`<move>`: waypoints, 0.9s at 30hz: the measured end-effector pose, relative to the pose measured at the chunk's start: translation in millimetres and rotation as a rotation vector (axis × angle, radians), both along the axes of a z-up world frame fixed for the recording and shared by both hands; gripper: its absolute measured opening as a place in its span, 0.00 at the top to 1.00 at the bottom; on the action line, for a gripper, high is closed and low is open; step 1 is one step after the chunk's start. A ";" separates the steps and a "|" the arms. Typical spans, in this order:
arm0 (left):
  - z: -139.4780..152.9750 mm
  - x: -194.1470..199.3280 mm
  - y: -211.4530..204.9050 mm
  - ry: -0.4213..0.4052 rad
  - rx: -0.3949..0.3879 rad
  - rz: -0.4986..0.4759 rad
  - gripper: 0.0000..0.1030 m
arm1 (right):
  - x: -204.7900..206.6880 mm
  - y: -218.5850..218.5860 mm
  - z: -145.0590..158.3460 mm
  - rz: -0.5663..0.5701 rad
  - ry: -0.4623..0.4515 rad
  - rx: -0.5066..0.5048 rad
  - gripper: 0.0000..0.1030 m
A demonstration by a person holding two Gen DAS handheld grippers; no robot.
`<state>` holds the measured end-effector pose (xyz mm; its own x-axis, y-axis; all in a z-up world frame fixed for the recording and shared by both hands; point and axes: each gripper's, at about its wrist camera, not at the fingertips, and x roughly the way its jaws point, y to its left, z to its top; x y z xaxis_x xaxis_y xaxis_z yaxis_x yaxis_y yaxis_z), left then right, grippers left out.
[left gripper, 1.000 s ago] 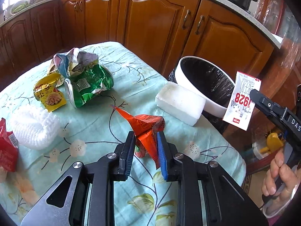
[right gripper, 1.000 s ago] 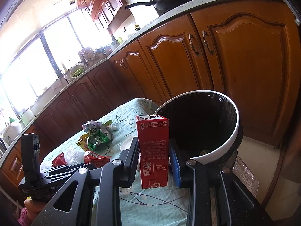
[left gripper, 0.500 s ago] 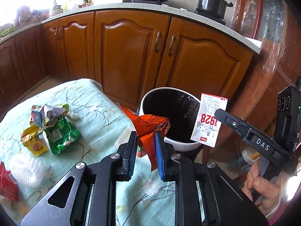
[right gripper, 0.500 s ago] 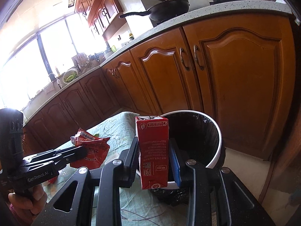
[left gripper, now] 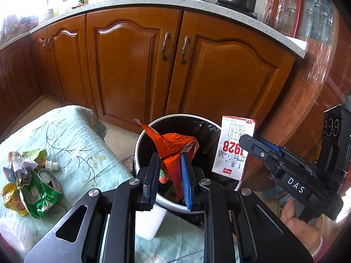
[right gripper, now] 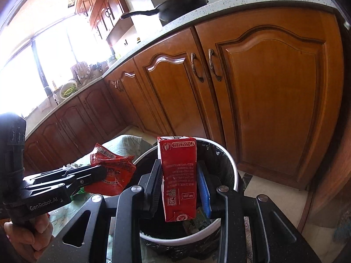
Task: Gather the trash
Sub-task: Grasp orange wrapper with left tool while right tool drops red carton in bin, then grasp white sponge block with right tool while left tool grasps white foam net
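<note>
Left tongs (left gripper: 170,172) pinching orange wrapper (left gripper: 173,146), right tongs (right gripper: 179,187) pinching milk carton (right gripper: 178,175), both over bin (right gripper: 232,171) (positioned for dropping).

The trash bin (left gripper: 140,144) stands open-mouthed, its black-lined hollow free to enter from above. Over its rim hang a red wrapper (left gripper: 173,151) and, just right of it, a milk carton (left gripper: 234,146). Behind the bin the cabinet doors (left gripper: 221,83) wall off that side; left of it the table edge (left gripper: 96,135) crowds close.
</note>
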<state>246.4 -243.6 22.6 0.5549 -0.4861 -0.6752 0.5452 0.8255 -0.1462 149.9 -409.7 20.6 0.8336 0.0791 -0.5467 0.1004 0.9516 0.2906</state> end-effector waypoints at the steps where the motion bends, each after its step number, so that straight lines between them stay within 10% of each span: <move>1: -2.2 1.9 -2.9 0.004 0.005 -0.004 0.83 | 1.3 -1.0 -1.4 -0.001 0.004 0.001 0.70; 6: -12.4 10.4 -14.3 0.037 0.026 -0.021 0.80 | 8.0 -7.8 -7.3 -0.004 0.022 0.027 0.61; 12: -19.7 9.9 -18.9 0.040 0.034 -0.013 0.43 | -1.5 -12.1 -9.0 -0.021 0.015 0.060 0.52; 27: -34.0 -41.0 56.8 0.065 -0.013 0.102 0.37 | -35.2 34.6 -9.5 0.091 -0.021 0.098 0.32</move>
